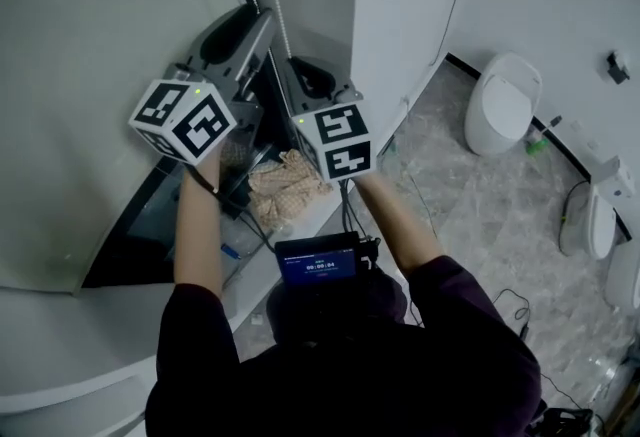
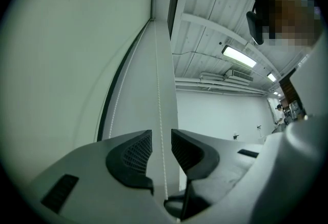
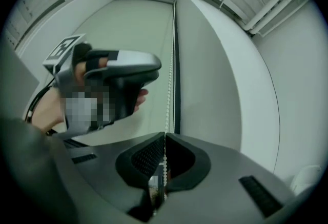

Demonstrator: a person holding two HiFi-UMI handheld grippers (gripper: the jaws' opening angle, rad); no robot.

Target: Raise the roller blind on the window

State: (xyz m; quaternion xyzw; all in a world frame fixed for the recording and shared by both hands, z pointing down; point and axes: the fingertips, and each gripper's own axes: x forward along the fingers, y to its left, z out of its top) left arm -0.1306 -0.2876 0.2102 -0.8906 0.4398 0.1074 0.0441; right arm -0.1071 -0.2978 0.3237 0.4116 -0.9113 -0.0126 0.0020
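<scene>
**Working the chain, blind down over the window**

The right tongs (image 3: 165, 137) are pinched nearly closed on the chain (image 3: 167, 97), which runs up just beside the right edge of the blind (image 3: 128, 33). Higher up, the left tongs (image 2: 161, 138) stand a narrow gap apart, with the chain threading between the pads and seemingly touching neither. This looks like the pull step. Next, the left tongs likely need to close on the beads before the right lets go, then draw straight down along the chain's line.
</scene>
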